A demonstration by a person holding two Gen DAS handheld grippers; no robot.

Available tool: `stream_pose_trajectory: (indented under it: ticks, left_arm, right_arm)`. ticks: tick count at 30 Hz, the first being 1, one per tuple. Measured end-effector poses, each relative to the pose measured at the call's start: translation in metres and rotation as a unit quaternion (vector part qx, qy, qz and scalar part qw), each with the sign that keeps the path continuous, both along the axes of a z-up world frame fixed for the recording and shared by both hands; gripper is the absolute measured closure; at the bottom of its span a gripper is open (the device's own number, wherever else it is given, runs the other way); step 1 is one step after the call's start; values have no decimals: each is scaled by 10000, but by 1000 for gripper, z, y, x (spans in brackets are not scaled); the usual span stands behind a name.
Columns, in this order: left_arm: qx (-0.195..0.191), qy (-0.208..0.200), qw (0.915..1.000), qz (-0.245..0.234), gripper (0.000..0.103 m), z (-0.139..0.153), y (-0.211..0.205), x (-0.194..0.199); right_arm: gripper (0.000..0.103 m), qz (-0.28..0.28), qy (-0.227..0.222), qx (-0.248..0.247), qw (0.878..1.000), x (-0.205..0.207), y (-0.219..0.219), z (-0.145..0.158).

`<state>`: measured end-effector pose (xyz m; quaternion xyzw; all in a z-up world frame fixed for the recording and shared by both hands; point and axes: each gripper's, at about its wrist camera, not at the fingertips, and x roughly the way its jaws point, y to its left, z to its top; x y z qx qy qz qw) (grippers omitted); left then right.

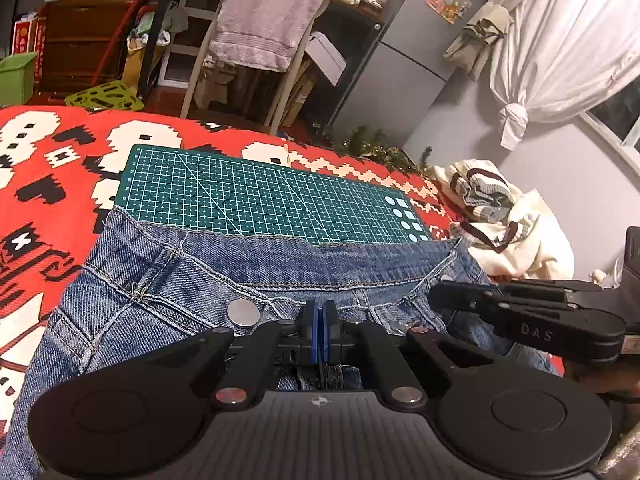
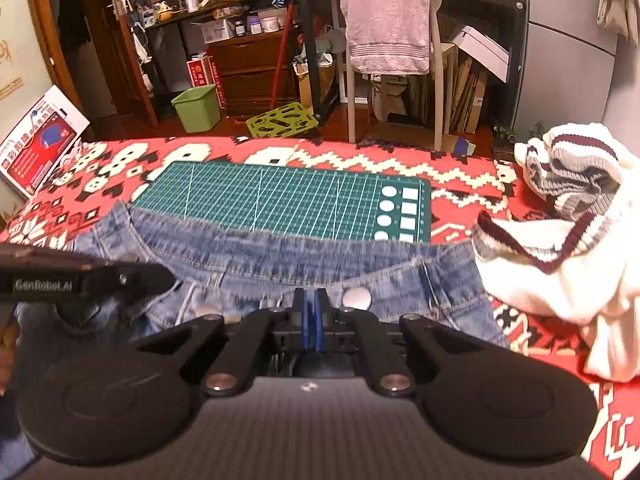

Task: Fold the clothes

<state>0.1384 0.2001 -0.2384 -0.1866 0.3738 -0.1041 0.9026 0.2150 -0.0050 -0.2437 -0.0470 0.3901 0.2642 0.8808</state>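
Blue denim jeans [image 1: 248, 272] lie on the red patterned cover, their far edge over the near edge of a green cutting mat [image 1: 256, 196]. In the left wrist view my left gripper [image 1: 320, 314] has its blue pads pressed together on denim beside a metal button [image 1: 243, 313]. My right gripper [image 1: 440, 294] reaches in from the right with its tips on the denim. In the right wrist view the right gripper [image 2: 310, 304] is shut on the jeans [image 2: 280, 256] near the button [image 2: 356, 298], and the left gripper [image 2: 168, 276] comes in from the left.
A cream sweater with maroon and grey stripes [image 2: 568, 224] is heaped on the cover to the right of the jeans. Beyond the bed's far edge stand a chair draped with a pink towel [image 2: 386, 20], a green bin [image 2: 198, 106] and a grey fridge [image 1: 408, 60].
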Motion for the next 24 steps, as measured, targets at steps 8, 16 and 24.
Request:
stream_pose_trajectory:
  ticks: [8,16,24]
  left_arm:
    - [-79,-134,9999,3,99,19,-1,-14]
    - [-118,23,9995,-284,99,27,-25,-69]
    - [150,314,9991,-243,99,9,-42,-128]
  right_arm:
    - [98,150,-15,125,9998,-23,0,22]
    - [95,182,281,135,9993,-104,-17,17]
    - [95,44,270,-38,9996,-166,-40,6]
